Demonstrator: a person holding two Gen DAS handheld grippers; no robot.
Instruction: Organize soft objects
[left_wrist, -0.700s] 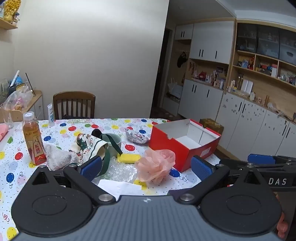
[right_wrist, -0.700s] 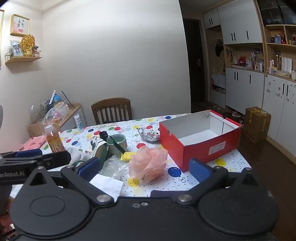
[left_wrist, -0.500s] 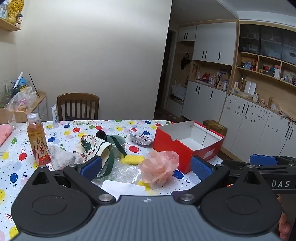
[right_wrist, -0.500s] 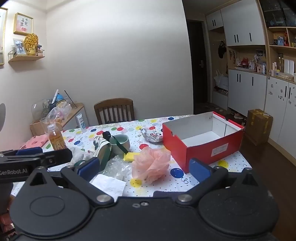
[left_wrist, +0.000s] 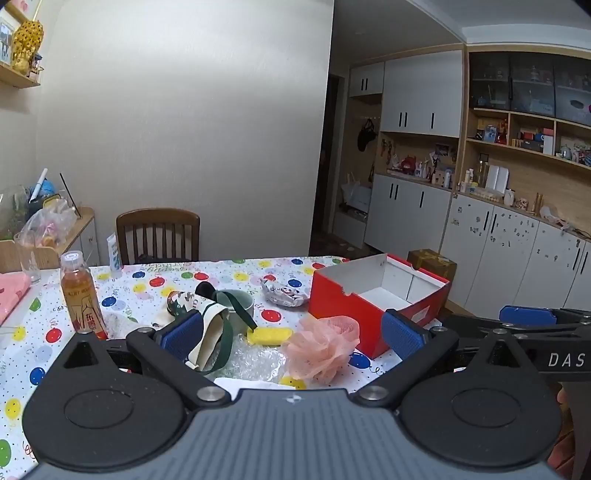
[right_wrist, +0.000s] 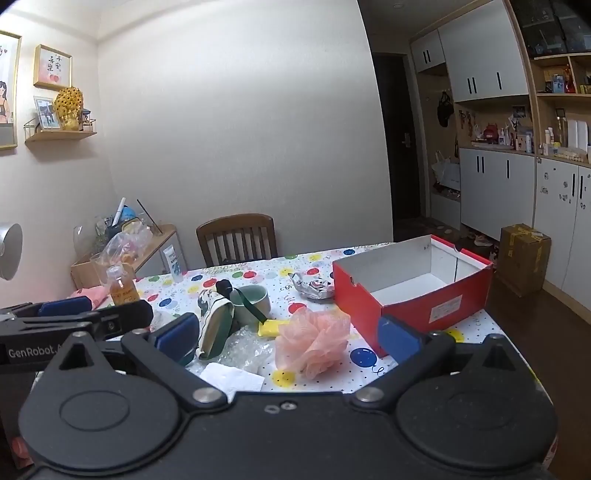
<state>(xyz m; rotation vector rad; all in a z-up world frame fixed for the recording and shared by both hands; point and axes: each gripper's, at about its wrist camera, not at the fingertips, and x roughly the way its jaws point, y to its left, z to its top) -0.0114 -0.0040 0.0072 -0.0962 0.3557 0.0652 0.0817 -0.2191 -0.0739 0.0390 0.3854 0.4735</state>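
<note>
While both grippers hang side by side short of the near table edge, the left gripper (left_wrist: 291, 334) and the right gripper (right_wrist: 288, 334) each have their blue-padded fingers spread wide with nothing between them.

A white tablecloth printed with coloured balloons (left_wrist: 147, 291) covers the table. Near its front edge lies a pink mesh bath pouf (left_wrist: 321, 347), just beside the near corner of an open red cardboard box with a white interior (left_wrist: 373, 302), which holds nothing visible. Left of the pouf sit a small yellow sponge (left_wrist: 269, 335) and a crumpled sheet of clear bubble wrap (left_wrist: 251, 360), with a white paper napkin (right_wrist: 232, 378) at the very front. Behind them, a cream cloth bag with green straps (left_wrist: 207, 325) drapes against a pale green ceramic mug (left_wrist: 240, 306). A crinkled silver snack packet (left_wrist: 284, 293) lies further back, and a plastic bottle of amber tea (left_wrist: 81, 295) stands upright at the left.

Beyond the far edge stands a dark wooden slat-back chair (left_wrist: 158, 236) against a plain pale wall. White cupboards with black handles (left_wrist: 417, 218) and open wooden shelves full of small items line the right side, and a brown carton (right_wrist: 522, 254) rests on the dark floor.
</note>
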